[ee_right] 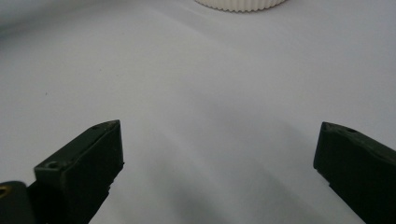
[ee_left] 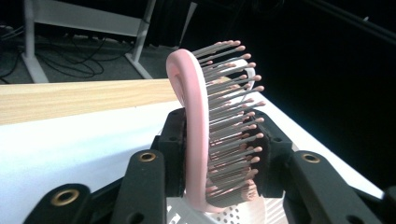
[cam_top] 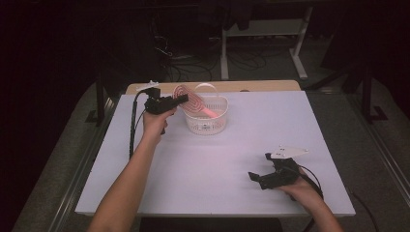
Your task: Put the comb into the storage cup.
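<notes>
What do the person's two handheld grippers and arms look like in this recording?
Both forearms are bare, no sleeves. The left gripper is black plastic with brass-ringed screw holes and a black cable trailing from it. The right gripper is also black, with blocky jaw tips, a pale grey three-cornered plate on top and a black cable.

White table (cam_top: pixel 217 159); white perforated basket (cam_top: pixel 207 122) stands on it

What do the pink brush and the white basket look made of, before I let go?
The hairbrush, clamped between the left gripper fingers, looks like smooth matte pink plastic, going by its even colour and soft sheen. Its thin grey bristles with pink ball tips could be plastic or metal. The basket looks like rigid white plastic: moulded ribbed walls, a perforated rim and a thin hoop handle.
</notes>
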Motion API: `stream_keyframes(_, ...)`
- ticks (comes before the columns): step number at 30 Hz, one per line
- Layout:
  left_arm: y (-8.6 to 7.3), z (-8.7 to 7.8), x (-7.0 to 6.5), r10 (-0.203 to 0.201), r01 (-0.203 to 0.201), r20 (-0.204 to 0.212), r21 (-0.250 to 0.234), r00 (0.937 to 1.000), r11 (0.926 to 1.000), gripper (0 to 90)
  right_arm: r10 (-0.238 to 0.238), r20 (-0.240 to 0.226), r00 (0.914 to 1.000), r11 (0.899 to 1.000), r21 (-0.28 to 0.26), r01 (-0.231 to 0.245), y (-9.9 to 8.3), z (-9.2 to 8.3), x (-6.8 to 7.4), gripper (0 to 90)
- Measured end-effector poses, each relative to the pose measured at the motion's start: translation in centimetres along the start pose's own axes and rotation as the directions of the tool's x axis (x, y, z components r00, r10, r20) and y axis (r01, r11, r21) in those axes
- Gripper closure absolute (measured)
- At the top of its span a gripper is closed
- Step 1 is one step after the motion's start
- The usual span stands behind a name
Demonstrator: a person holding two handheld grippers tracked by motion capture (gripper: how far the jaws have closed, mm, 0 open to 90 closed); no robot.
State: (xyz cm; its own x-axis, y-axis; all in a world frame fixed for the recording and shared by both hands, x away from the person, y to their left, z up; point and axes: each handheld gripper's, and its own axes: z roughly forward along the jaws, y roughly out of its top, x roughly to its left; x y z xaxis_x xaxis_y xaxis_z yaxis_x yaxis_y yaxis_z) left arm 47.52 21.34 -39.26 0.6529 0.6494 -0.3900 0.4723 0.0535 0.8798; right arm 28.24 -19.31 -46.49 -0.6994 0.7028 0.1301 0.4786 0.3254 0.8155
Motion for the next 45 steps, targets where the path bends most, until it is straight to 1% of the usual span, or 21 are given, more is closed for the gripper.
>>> stream_keyframes(2,0.0,0.0,0.1,-0.002,0.002,-0.019,0.008,0.9998,1.0,55.6,0.001,0.0,1.0,1.0,0.0,-0.001,0.0,0.0,0.0,1.1)
stream_keyframes(6,-0.1,0.1,0.3,-0.003,0.003,-0.031,0.022,0.9995,0.9998,47.7,0.0,-0.001,1.0,1.0,0.0,0.0,0.0,0.0,0.0,1.1)
stream_keyframes(8,-0.2,0.1,0.2,0.01,-0.008,-0.054,0.027,0.9985,0.9996,40.4,0.0,-0.001,1.0,1.0,0.002,0.0,0.0,0.0,0.0,1.1)
stream_keyframes(11,-0.2,0.2,0.2,0.013,-0.011,-0.056,0.027,0.9983,0.9996,30.1,-0.003,-0.001,1.0,1.0,0.002,0.003,0.0,0.0,0.0,1.1)
stream_keyframes(16,-0.1,0.2,0.0,0.051,-0.048,-0.081,0.034,0.9954,0.9983,15.1,-0.002,-0.002,1.0,1.0,0.002,0.002,0.0,0.0,0.0,1.1)
stream_keyframes(18,-0.1,0.1,-0.1,0.074,-0.071,-0.087,0.038,0.9935,0.9968,11.6,-0.002,-0.002,1.0,1.0,0.001,0.002,0.0,0.0,0.0,1.1)
stream_keyframes(19,0.0,0.0,-0.2,0.091,-0.088,-0.092,0.039,0.9916,0.9954,8.9,-0.003,-0.001,1.0,1.0,0.002,0.003,0.0,0.0,0.0,1.1)
stream_keyframes(22,0.1,-0.2,-0.3,0.125,-0.122,-0.088,0.044,0.9882,0.9916,2.6,-0.004,-0.002,1.0,1.0,0.003,0.004,0.0,0.0,0.0,1.1)
stream_keyframes(24,0.1,-0.4,-0.4,0.155,-0.15,-0.089,0.057,0.9839,0.987,0.5,-0.004,-0.002,1.0,1.0,0.003,0.004,0.0,0.1,0.0,1.1)
stream_keyframes(26,0.1,-0.5,-0.5,0.175,-0.17,-0.084,0.062,0.981,0.9835,0.0,-0.004,-0.002,1.0,1.0,0.005,0.004,0.0,0.1,0.0,1.1)
stream_keyframes(28,0.1,-0.8,-0.5,0.2,-0.194,-0.084,0.069,0.9762,0.9785,0.0,-0.004,-0.001,1.0,1.0,0.004,0.004,0.0,0.0,0.0,1.1)
stream_keyframes(29,0.1,-0.9,-0.6,0.207,-0.201,-0.086,0.069,0.9746,0.9771,0.0,-0.004,-0.001,1.0,1.0,0.003,0.004,0.0,0.0,0.0,1.1)
stream_keyframes(31,0.1,-1.2,-0.7,0.229,-0.223,-0.09,0.077,0.9692,0.9718,0.0,-0.004,-0.001,1.0,1.0,0.003,0.004,0.0,0.0,0.0,1.1)
stream_keyframes(34,0.1,-1.8,-0.9,0.25,-0.244,-0.075,0.08,0.9653,0.9664,0.0,-0.004,-0.001,1.0,1.0,0.004,0.004,0.0,0.0,0.0,1.1)
stream_keyframes(37,-0.1,-2.4,-1.0,0.279,-0.272,-0.063,0.1,0.9584,0.9572,0.0,-0.004,-0.002,1.0,1.0,0.005,0.004,0.0,0.1,0.0,1.1)
stream_keyframes(40,-0.4,-3.0,-1.1,0.288,-0.281,-0.054,0.11,0.956,0.9533,0.0,-0.004,-0.001,1.0,1.0,0.007,0.004,0.0,0.1,0.0,1.1)
stream_keyframes(42,-0.5,-3.3,-1.1,0.287,-0.28,-0.049,0.115,0.9567,0.9531,0.0,-0.004,0.0,1.0,1.0,0.008,0.004,0.0,0.1,0.1,1.1)
stream_keyframes(45,-0.6,-3.8,-1.3,0.296,-0.289,-0.049,0.126,0.9538,0.9491,0.0,-0.007,0.001,1.0,1.0,0.008,0.007,0.0,0.1,0.1,1.1)
